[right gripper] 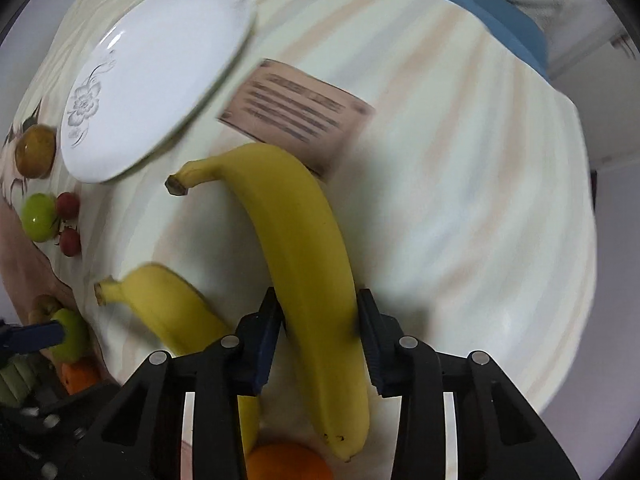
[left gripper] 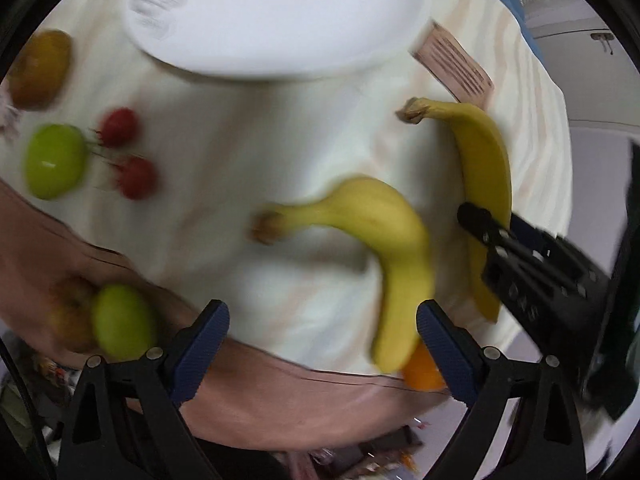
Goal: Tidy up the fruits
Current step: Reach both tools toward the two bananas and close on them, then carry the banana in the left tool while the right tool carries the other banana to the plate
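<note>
The right gripper (right gripper: 320, 316) is straddling the long yellow banana (right gripper: 304, 248), pads barely touching; lifting could drop it. The left gripper (left gripper: 322, 326) is hanging wide, holding nothing.

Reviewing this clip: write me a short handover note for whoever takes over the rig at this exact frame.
Right gripper: fingers on either side of the larger banana; whether it is clamped is unclear. The banana seems to lie on the tablecloth.
Left gripper: open, empty, over the smaller banana.
Elsewhere: white plate bare; two green fruits, two red fruits, a brownish fruit and an orange loose on the cloth; a printed card beside the plate.
Done: nothing on the plate.
Left: presumably all fruits, starting with the bananas.
</note>
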`<state>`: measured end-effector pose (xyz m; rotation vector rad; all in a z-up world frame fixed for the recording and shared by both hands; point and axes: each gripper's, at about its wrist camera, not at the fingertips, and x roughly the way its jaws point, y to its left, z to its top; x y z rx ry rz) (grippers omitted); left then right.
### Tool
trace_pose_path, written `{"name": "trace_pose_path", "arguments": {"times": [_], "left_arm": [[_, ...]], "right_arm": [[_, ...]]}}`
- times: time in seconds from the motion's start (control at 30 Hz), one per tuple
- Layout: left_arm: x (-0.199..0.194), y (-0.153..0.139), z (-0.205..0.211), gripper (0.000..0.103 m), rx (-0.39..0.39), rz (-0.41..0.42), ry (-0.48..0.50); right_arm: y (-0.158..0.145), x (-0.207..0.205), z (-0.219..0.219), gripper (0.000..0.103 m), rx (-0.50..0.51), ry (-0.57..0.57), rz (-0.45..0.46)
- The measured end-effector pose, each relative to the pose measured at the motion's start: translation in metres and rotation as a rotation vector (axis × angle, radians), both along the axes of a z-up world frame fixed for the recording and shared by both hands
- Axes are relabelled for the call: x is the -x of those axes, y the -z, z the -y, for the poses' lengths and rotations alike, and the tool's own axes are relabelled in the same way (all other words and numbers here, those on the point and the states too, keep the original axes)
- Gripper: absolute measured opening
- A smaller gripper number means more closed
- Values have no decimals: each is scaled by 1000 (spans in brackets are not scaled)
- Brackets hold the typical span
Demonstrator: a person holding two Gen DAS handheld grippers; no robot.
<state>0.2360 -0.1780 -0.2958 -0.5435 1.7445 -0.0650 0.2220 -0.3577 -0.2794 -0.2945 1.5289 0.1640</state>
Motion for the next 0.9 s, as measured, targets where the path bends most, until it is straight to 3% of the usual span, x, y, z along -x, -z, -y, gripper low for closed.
{"name": "trace_pose_path", "arguments": {"times": [0.07,0.17,0.33,0.43,0.5,0.63,0.8,0.9], "left_arm": [[0,7,16,96,24,-2,9],[3,19,39,87,30,-18,11],[5,27,53,85,-42,15,6],[7,17,65,61,-131,83,74],[12,10,71,44,-149,132,135],[25,-2,69,38,-164,167,214],[53,-13,34,38,-232,184,283],[64,-11,12,41,-166,157,246]], "right_arm": [[0,8,20,40,-8,52,-5],[5,18,43,39,-13,115,-5],[12,26,69,40,-30,193,20],[16,32,75,40,-33,199,30],[5,44,90,40,-26,194,32],[4,45,85,40,-21,212,32],[-18,63,79,40,-56,248,-15],[-16,70,77,40,-56,226,-25]]}}
